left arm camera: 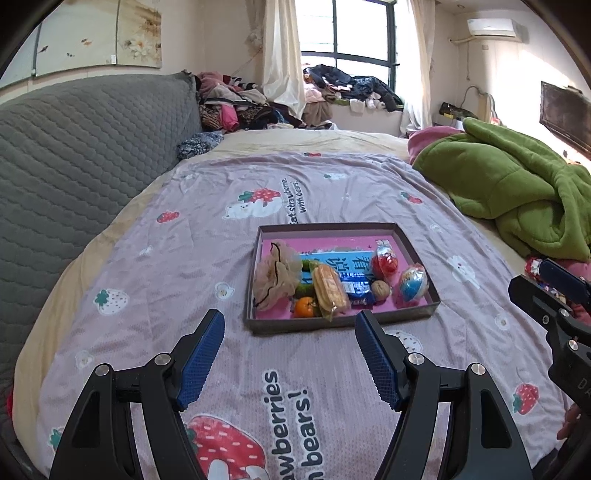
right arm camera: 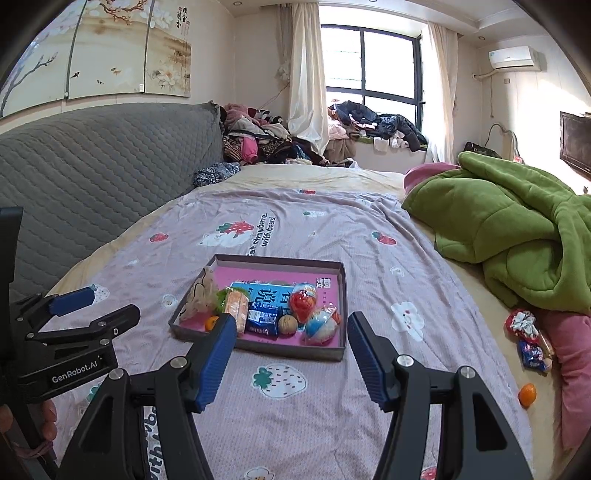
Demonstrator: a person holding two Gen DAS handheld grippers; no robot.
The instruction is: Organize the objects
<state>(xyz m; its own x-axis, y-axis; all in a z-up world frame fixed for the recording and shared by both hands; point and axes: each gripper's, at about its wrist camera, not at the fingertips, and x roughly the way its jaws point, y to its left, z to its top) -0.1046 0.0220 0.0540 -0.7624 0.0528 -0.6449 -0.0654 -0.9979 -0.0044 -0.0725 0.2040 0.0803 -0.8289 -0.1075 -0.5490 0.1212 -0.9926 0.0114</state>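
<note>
My box (left arm camera: pixel 343 325) holds snacks (some hide each other).
Both my left gripper (left arm camera: pixel 290 356) and right gripper (right arm camera: pixel 291 360) are spread wide, holding nothing.

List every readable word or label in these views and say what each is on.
"GenRobot.AI": on the left gripper.
"strawberries with bears!": on the bedsheet.
"...wberries ...n bears!": larger print, cut off, near edge of the bedsheet.
Chinese characters: on the blue book in the tray, not clear enough to quote.
Snack packet: print too blurred.
Wall painting: calligraphy too small.

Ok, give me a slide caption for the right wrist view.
Open right tongs before shallow pink-lined cardboard tray of snacks; small orange tangerine lies outside.
</note>
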